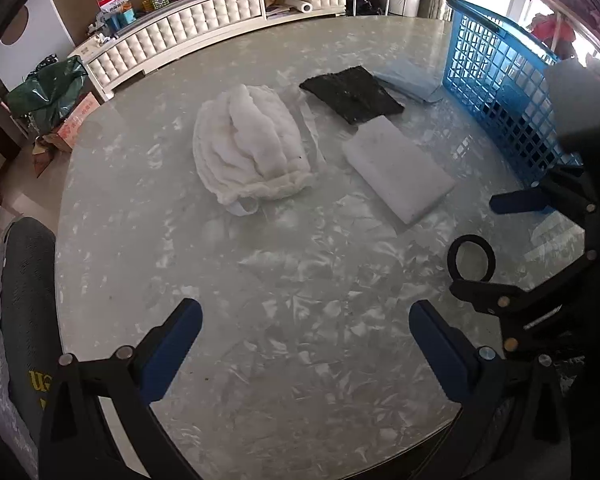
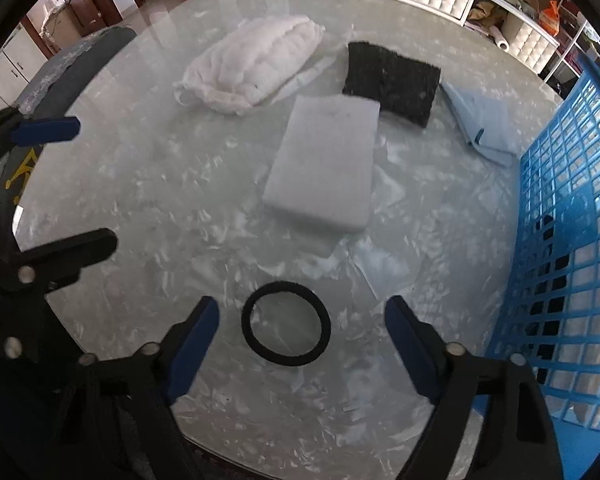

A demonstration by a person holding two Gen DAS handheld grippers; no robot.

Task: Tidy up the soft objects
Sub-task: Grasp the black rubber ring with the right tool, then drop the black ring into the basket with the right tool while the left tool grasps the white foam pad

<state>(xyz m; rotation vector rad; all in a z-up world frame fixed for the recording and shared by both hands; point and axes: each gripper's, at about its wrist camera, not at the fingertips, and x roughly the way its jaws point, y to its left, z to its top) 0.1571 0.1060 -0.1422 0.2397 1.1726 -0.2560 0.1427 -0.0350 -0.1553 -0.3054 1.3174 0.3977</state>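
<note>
**Right wrist view: gripper lined up on hair band, nothing grasped**

Right wrist view: right gripper (image 2: 302, 340) hovers low over the table (image 2: 204, 248), jaws spread wide, empty. The band (image 2: 286, 324), a black elastic ring, lies flat between the two fingertips, apparently touching neither. Left gripper (image 1: 305, 344) also spread and empty, over bare table, well apart from the goods.

Other soft items, all on the table: white sponge (image 2: 324, 164), dark pad (image 2: 392, 80) touching its far corner, pale blue cloth (image 2: 480, 120) just beside the basket (image 2: 560, 240), white fluffy cloth (image 2: 252, 64) further left. Blue lattice basket sits at the right edge; judged to be the destination. Whether it already holds anything I cannot tell.

Judgement on the step: the band is thin and flat, so a pinch from above may slide over it. Better to lower until the pads reach the surface, close across one side of the ring, lift slowly, check it hangs free.

Surface: glossy, marbled grey-white, round table; strong window glare at right. Slick, so items may skate when nudged.

Room: tufted white cabinet (image 1: 204, 20) behind, cluttered top; green bag (image 1: 48, 88) on the floor.
</note>
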